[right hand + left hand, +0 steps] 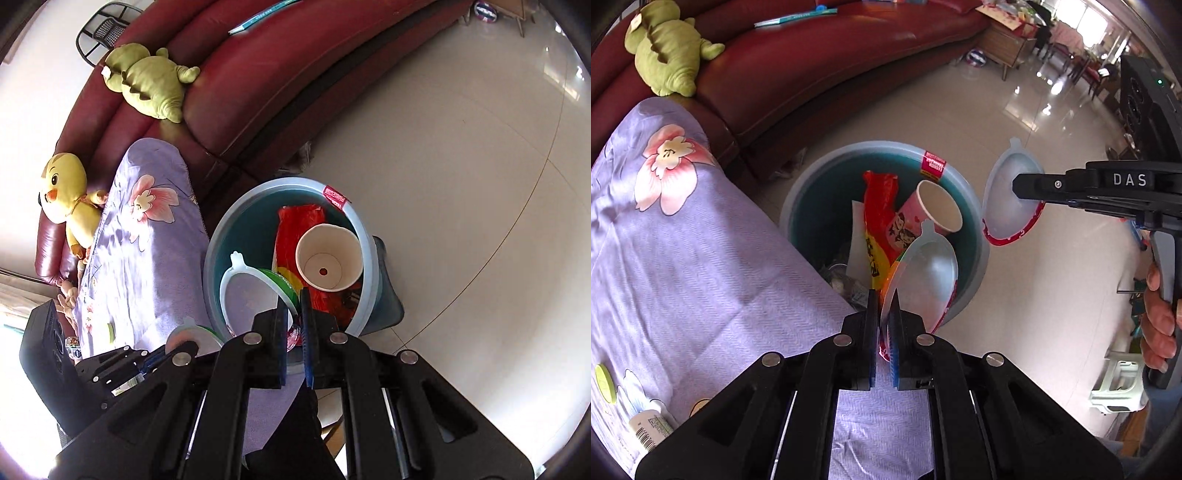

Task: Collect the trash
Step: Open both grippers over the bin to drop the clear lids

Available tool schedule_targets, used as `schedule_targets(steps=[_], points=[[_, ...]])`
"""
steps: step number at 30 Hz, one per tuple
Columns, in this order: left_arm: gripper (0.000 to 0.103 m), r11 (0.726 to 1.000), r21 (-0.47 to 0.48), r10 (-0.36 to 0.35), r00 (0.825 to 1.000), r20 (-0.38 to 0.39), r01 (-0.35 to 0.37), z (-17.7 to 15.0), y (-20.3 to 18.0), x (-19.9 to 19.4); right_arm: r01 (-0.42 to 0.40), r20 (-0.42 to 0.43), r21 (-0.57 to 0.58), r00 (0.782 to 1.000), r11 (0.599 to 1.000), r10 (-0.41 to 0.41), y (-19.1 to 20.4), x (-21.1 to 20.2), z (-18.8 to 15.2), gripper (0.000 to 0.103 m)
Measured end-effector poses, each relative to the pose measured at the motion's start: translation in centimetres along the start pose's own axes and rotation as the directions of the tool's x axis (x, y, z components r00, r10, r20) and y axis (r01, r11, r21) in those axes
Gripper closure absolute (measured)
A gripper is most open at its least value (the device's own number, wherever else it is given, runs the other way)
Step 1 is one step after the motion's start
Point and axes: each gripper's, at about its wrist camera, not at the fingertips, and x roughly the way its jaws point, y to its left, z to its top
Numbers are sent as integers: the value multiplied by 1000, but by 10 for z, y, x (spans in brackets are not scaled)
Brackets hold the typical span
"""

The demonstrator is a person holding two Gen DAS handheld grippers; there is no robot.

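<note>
A blue-rimmed trash bin (798,206) stands on the floor beside the table; it also shows in the right wrist view (229,229). It holds a pink paper cup (934,210), an orange-red snack bag (879,206) and other trash. My left gripper (885,299) is shut on a clear plastic lid with a red rim (931,273), held over the bin's near edge. My right gripper (294,299) is shut on a second clear lid (251,291), green-edged in its own view, over the bin; the left wrist view shows it (1008,199) just right of the bin.
A lilac floral cloth (683,258) covers the table, with a small bottle (650,428) and a yellow-green cap (605,382) on it. A dark red sofa (812,62) with a green plush (668,48) and a yellow plush (62,199) lies behind. Glossy tile floor (461,184) lies to the right.
</note>
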Motion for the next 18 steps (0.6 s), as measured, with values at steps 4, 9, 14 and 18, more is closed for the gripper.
schedule_targets(steps=[4, 9, 14, 18], points=[[95, 1000, 7, 1, 999, -47, -1, 6, -4, 24, -2, -12, 14, 1000, 1000, 2, -8, 7, 3, 95], [72, 1000, -10, 3, 998, -69, -4, 8, -5, 36, -5, -30, 20, 1000, 1000, 6, -11, 16, 4, 95], [54, 999, -49, 13, 999, -39, -15, 9, 5, 25, -7, -51, 5, 999, 1000, 8, -6, 24, 3, 95], [27, 997, -70, 31, 999, -11, -32, 4, 13, 11, -13, -67, -18, 998, 1000, 12, 6, 32, 5, 95]])
